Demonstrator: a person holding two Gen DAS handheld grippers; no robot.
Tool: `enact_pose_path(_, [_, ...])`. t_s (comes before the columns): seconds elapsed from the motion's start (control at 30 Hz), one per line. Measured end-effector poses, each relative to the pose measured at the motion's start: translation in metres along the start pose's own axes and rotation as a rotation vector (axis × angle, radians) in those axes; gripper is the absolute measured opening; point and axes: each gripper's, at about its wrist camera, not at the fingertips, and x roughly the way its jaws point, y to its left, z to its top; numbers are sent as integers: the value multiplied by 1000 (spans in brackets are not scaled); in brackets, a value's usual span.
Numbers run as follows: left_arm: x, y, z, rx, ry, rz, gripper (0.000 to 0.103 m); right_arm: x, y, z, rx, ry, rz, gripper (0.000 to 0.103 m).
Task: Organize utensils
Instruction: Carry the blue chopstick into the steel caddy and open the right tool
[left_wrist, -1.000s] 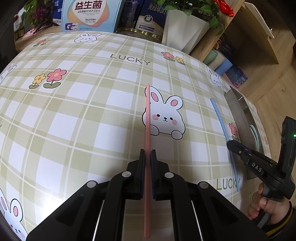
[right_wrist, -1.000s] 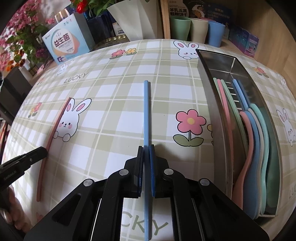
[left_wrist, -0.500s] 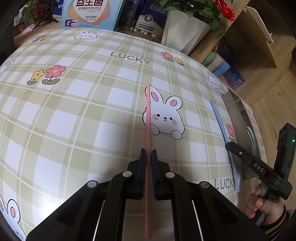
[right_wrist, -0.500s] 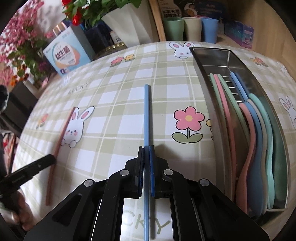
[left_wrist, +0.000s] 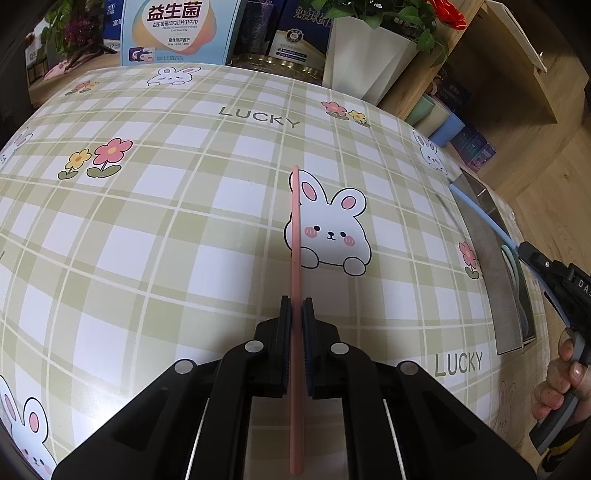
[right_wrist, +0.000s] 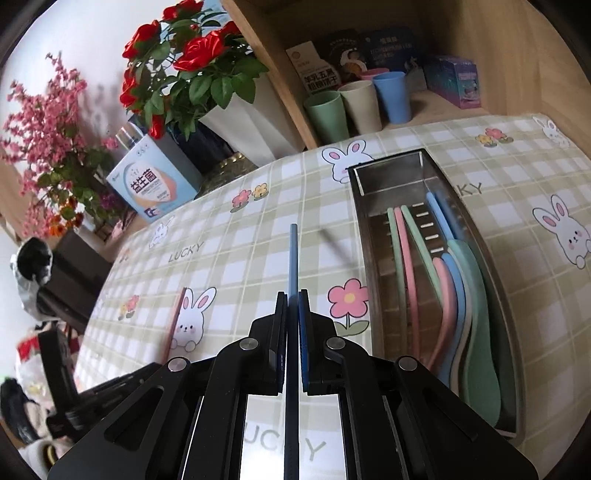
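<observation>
Pink chopstick (left_wrist: 295, 236), thin and straight, clamped in left claw (left_wrist: 295, 314).

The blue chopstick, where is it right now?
The blue chopstick is clamped in the right gripper, raised over the tablecloth just left of the metal tray.

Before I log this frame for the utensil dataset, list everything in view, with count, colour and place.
pink chopstick: one, in left claw, low over the cloth
blue chopstick: one, in right claw, raised
metal tray: one, steel, right side of table
utensils in tray: several, pink, blue, green, cream
tablecloth: one, green plaid with rabbits
cups: three, green, beige, blue, on shelf
white planter: one, red roses, behind table
supplement box: one, blue-orange, behind table
left claw: shut
right claw: shut
</observation>
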Motion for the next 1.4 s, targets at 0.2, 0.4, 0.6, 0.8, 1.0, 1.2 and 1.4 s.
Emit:
enact_pose_path(0.2, [0, 0, 0, 2, 2, -3, 7, -21, -18, 10, 43, -71, -25, 6])
enact_pose_path(0.4, [0, 0, 0, 1, 2, -4, 7, -26, -57, 21, 147, -83, -111, 6])
enact_pose_path(0.6, [0, 1, 1, 0, 3, -7, 7, -1, -67, 13, 185, -6, -134, 6])
enact_pose_path(0.8, [0, 1, 1, 0, 3, -8, 7, 15, -69, 10, 224, 40, -125, 6])
enact_pose_path(1.0, [0, 0, 1, 3, 4, -3, 7, 15, -69, 8, 232, 58, -119, 6])
enact_pose_path(1.2, [1, 0, 2, 4, 14, 0, 7, 7, -65, 9, 209, 49, -120, 8])
enact_pose_path(1.4, [2, -2, 4, 11, 33, 8, 7, -9, -62, 15, 166, 29, -176, 8])
